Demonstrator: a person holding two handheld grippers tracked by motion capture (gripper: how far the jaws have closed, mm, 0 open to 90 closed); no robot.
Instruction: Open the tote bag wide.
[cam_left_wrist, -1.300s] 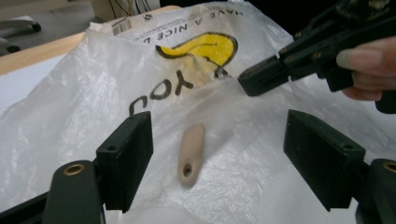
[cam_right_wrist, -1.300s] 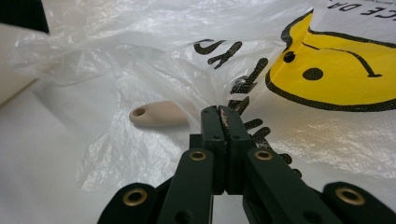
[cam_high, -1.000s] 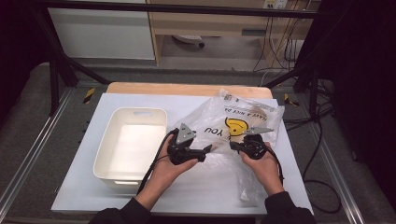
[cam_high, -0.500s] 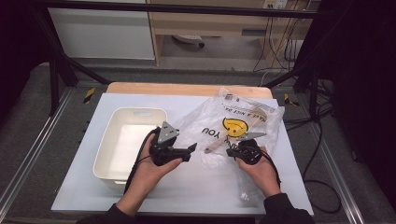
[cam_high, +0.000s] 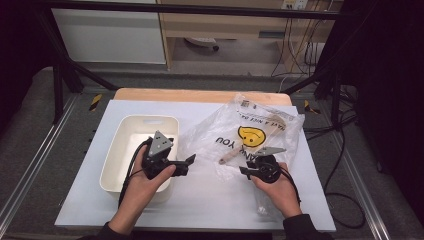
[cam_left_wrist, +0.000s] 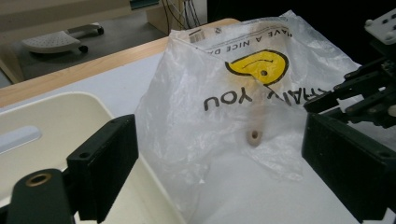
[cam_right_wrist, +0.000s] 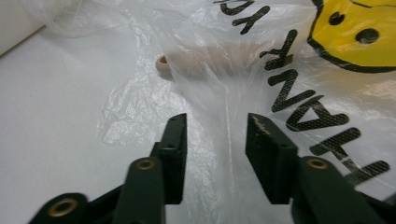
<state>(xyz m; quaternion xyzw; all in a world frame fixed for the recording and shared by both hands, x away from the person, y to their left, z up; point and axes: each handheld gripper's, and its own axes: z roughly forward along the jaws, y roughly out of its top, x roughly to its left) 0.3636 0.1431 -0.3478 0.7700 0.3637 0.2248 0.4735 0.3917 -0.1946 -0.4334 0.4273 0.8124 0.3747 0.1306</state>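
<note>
A clear plastic bag (cam_high: 260, 131) with a yellow smiley and black lettering lies crumpled on the white table. A wooden handle (cam_high: 230, 156) with a holed end (cam_left_wrist: 254, 136) (cam_right_wrist: 163, 63) pokes out under the film. My left gripper (cam_high: 190, 160) hovers over the tray's right rim and points at the bag. Its jaws (cam_left_wrist: 219, 177) have just been opening and stand wide with nothing between them. My right gripper (cam_high: 243, 172) sits at the bag's near edge. Its jaws (cam_right_wrist: 215, 126) have just been opening, and bag film lies loose between them.
A cream rectangular tray (cam_high: 116, 160) (cam_left_wrist: 42, 121) stands on the left half of the white tabletop (cam_high: 210, 205). The right gripper (cam_left_wrist: 348, 88) also shows at the right of the left gripper view. A wooden board edge (cam_high: 200, 95) runs along the back.
My left gripper has drawn back leftward from the bag to above the tray's rim. The right gripper's jaws have parted from shut and let go of the bag film.
</note>
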